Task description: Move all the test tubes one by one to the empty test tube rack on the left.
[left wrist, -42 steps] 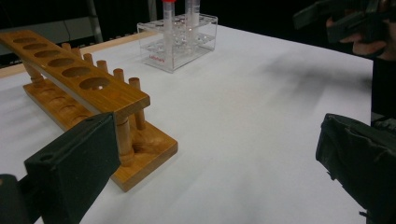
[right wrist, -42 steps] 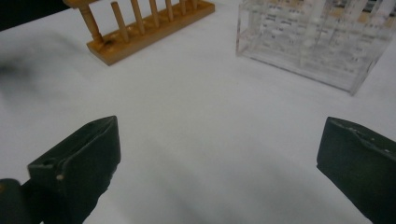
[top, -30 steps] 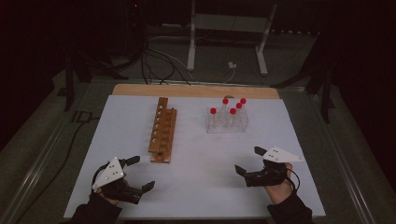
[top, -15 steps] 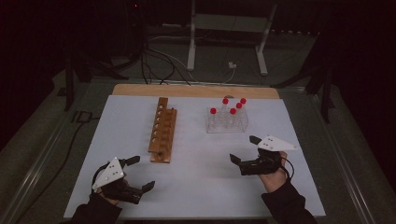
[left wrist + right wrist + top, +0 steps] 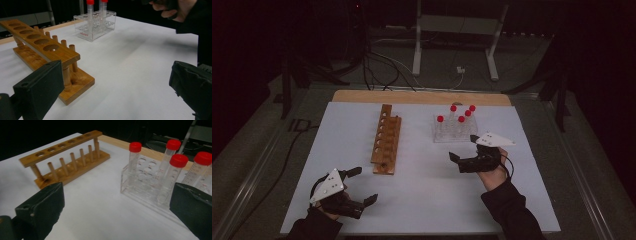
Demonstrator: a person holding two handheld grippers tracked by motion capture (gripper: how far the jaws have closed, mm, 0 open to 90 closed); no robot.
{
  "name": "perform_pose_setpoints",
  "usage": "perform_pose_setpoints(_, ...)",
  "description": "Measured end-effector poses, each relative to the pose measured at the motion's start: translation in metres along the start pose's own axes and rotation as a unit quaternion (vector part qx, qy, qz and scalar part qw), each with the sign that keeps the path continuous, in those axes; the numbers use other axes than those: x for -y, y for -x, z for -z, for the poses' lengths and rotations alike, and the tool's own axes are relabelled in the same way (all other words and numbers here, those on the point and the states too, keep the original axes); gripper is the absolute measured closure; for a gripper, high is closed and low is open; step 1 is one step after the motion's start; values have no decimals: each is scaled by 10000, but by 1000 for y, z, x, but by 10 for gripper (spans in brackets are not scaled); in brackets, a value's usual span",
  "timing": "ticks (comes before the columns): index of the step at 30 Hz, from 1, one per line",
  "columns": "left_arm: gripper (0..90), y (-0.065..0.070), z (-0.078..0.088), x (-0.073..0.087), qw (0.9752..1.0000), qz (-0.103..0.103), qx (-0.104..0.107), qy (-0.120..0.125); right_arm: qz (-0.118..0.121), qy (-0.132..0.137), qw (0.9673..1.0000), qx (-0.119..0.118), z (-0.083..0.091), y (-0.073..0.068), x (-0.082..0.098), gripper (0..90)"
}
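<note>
The right tool [image 5: 464, 148] hovers with jaws spread wide and empty just beside the clear rack [image 5: 454, 134], where red-capped tubes [image 5: 134, 161] stand upright. The wooden rack [image 5: 385, 141] stands empty to its left on the white desk [image 5: 422, 200]. The left tool [image 5: 360, 186], also wide open, rests near the desk's front edge.

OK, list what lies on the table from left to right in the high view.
Left gripper → wooden rack → clear rack with red-capped tubes → right gripper.
</note>
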State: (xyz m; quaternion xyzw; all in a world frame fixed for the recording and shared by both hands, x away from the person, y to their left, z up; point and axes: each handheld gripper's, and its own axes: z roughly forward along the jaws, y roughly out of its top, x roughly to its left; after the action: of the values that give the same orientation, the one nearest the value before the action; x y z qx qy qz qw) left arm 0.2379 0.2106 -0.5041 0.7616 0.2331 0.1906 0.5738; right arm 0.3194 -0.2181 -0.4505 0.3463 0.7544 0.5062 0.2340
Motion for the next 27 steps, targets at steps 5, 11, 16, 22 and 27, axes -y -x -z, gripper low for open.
perform_pose_setpoints(5,4,0,0,0,10000,6,-3,1,-34,-32,10000,81,-13,8,-6,0)
perform_pose_setpoints(11,4,0,0,0,10000,25,4,2,-177,-106,9995,220,-27,22,-10,0)
perform_pose_setpoints(16,4,-1,1,0,10000,29,4,10,-269,-216,9986,396,-39,32,-10,34)
perform_pose_setpoints(22,4,0,0,0,10000,12,3,2,-278,-373,9970,617,-51,36,-10,65)
perform_pose_setpoints(27,4,0,0,0,10000,17,8,7,-348,-493,9945,858,-59,42,-10,157)
